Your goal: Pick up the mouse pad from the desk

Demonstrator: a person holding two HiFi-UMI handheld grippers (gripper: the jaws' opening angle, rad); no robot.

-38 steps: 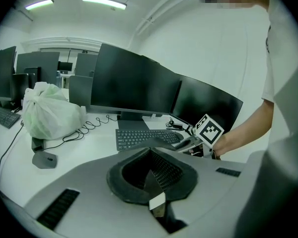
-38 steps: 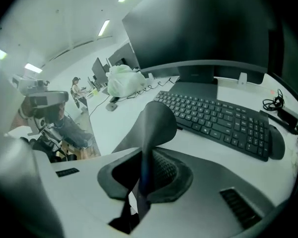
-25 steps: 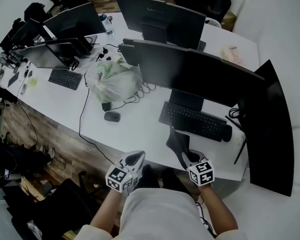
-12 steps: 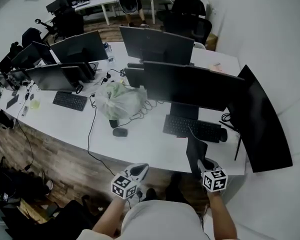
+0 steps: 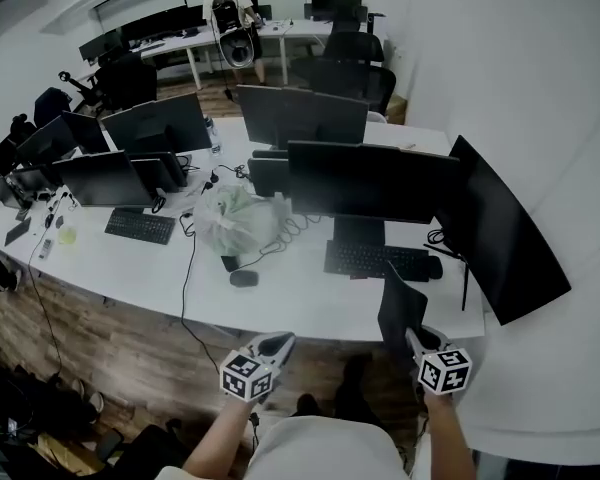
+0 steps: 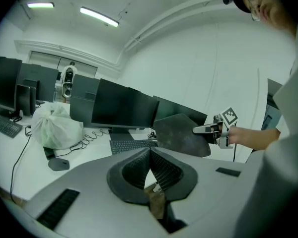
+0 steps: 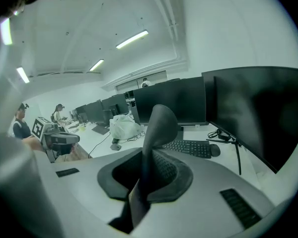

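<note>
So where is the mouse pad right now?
Head view, lower right: the mouse pad stands clamped in the right gripper, off the desk, in front of the keyboard.

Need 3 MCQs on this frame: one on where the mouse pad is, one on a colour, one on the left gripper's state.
1. Where is the mouse pad?
A. In the right gripper, raised off the desk
B. Lying flat on the desk
C. In the left gripper

2. What colour is the plastic bag on the desk?
A. Red
B. Whitish
C. Black

3. How do the left gripper's jaws stand?
A. Wide apart
B. Closed on the mouse pad
C. Together, nothing between them

Answers:
1 A: the right gripper view shows the pad pinched upright between that gripper's jaws.
2 B: it reads pale against the dark monitors behind it.
3 C: the left gripper view shows its jaws meeting with nothing in them.
</note>
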